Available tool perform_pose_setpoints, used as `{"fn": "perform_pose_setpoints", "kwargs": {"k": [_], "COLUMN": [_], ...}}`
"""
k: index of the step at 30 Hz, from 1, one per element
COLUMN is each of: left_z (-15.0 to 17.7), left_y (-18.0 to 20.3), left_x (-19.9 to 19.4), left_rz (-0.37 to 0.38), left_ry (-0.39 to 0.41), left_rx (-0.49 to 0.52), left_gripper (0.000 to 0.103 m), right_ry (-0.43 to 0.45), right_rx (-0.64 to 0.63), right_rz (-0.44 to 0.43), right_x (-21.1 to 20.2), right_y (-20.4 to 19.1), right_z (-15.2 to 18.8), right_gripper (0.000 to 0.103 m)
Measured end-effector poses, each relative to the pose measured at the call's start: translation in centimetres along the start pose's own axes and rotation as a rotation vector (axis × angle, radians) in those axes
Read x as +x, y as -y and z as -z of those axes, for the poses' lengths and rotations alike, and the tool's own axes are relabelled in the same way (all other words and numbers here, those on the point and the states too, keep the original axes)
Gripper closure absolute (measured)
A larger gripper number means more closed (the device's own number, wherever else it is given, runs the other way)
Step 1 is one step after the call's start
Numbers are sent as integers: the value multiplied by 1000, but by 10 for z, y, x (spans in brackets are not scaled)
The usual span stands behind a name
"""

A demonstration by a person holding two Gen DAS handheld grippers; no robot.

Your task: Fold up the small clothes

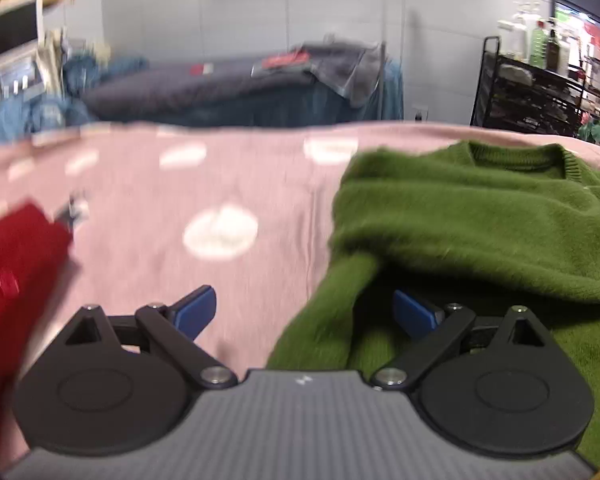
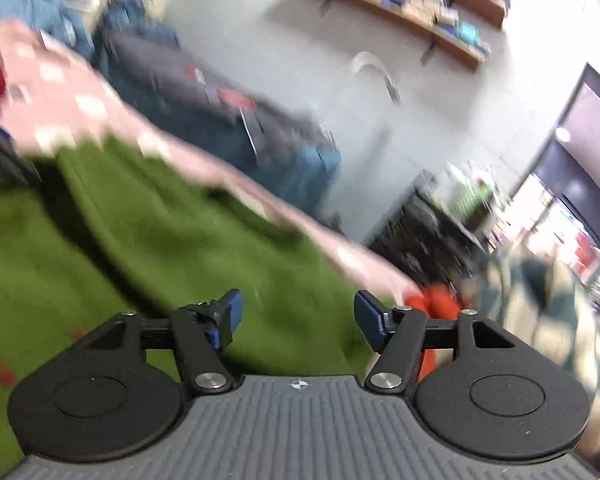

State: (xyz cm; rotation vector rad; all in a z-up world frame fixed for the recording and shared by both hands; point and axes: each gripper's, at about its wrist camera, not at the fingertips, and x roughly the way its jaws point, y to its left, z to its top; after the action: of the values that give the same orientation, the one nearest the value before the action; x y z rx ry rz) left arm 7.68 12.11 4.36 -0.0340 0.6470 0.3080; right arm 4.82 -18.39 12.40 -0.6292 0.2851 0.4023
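Note:
A green fuzzy sweater (image 1: 480, 224) lies on a pink cloth with white spots (image 1: 180, 200), collar at the far side. Its left sleeve (image 1: 332, 312) hangs down between the jaws of my left gripper (image 1: 304, 312), which is open with nothing clamped. In the right wrist view the sweater (image 2: 140, 240) fills the lower left, and my right gripper (image 2: 296, 316) is open above its right edge, holding nothing. The view is blurred by motion.
A red garment (image 1: 16, 280) lies at the left on the pink cloth. An orange item (image 2: 432, 304) and a patterned cloth (image 2: 540, 300) sit at the right. Beyond are a dark bed (image 1: 228, 84), a black rack (image 1: 532, 92) and wall shelves (image 2: 400, 8).

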Motion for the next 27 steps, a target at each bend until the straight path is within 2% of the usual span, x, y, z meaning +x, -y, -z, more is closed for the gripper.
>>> {"fn": "perform_pose_setpoints", "kwargs": {"k": [2, 4, 6, 10, 11, 13, 16, 17, 20, 22, 24, 27], "left_z": [-4, -5, -7, -13, -13, -13, -10, -9, -9, -8, -7, -2], "left_y": [9, 19, 26, 35, 36, 39, 38, 37, 29, 17, 2, -24], "left_x": [6, 16, 20, 25, 27, 33, 40, 41, 44, 45, 47, 55], "left_rz": [-8, -1, 4, 10, 17, 27, 36, 40, 55, 80, 118, 194], "left_ry": [0, -15, 5, 48, 53, 51, 45, 44, 40, 31, 25, -10], "left_rx": [57, 98, 108, 154, 170, 194, 185, 175, 119, 57, -30, -197], "left_gripper": [5, 7, 13, 43, 50, 54, 60, 63, 70, 71, 72, 72], "right_ry": [11, 18, 29, -59, -81, -138, -185, -199, -269, -252, -245, -308], "right_rx": [49, 153, 245, 269, 262, 216, 82, 47, -29, 41, 219, 468], "right_rz": [-91, -292, -457, -582, -600, -619, -582, -566, -538, -508, -491, -516], "right_x": [13, 35, 62, 125, 139, 158, 171, 175, 190, 196, 207, 241], "right_y": [1, 0, -6, -45, -57, -83, -121, -128, -140, -124, -96, -64], "right_z": [-25, -50, -71, -114, -122, -132, -134, -132, -123, -124, -128, -128], "right_gripper": [0, 0, 0, 7, 13, 15, 17, 27, 90, 91, 91, 93]}}
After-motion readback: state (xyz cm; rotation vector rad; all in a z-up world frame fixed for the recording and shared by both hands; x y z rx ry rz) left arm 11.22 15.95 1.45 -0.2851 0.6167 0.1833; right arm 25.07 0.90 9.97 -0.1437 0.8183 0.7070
